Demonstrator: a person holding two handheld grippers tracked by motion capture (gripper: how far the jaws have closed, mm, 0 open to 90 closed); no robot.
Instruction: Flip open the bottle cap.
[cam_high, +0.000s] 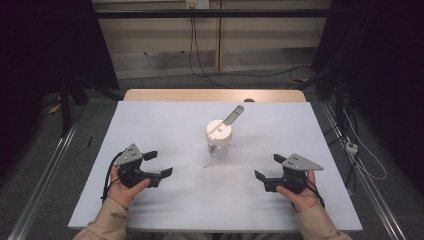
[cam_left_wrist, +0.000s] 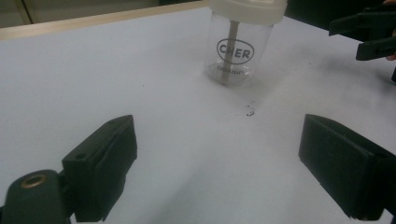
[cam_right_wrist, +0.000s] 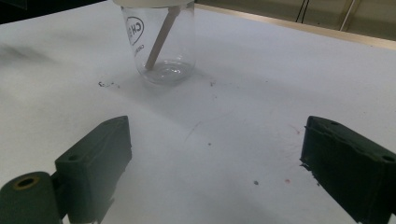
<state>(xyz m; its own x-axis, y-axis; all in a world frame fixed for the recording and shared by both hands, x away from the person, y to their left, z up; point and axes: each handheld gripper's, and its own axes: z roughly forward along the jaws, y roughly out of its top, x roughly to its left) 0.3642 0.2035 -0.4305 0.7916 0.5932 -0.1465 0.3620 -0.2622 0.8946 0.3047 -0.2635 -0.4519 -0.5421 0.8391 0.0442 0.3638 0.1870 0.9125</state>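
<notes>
Clear plastic, our jar (cam_high: 219, 140) with its cream lid (cam_high: 219, 130) stands mid-table between our left gripper (cam_high: 159, 164) and right gripper (cam_high: 266, 167), both wide open, holding nothing.

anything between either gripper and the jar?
Nothing visible. The clear jar stands alone mid-table; only bare white table and a few dark specks lie between it and the open left gripper and right gripper.

A clear jar (cam_high: 219, 146) with dark lettering was capped in cream (cam_high: 219, 131); black grippers were held over the white table (cam_high: 165, 125)
</notes>
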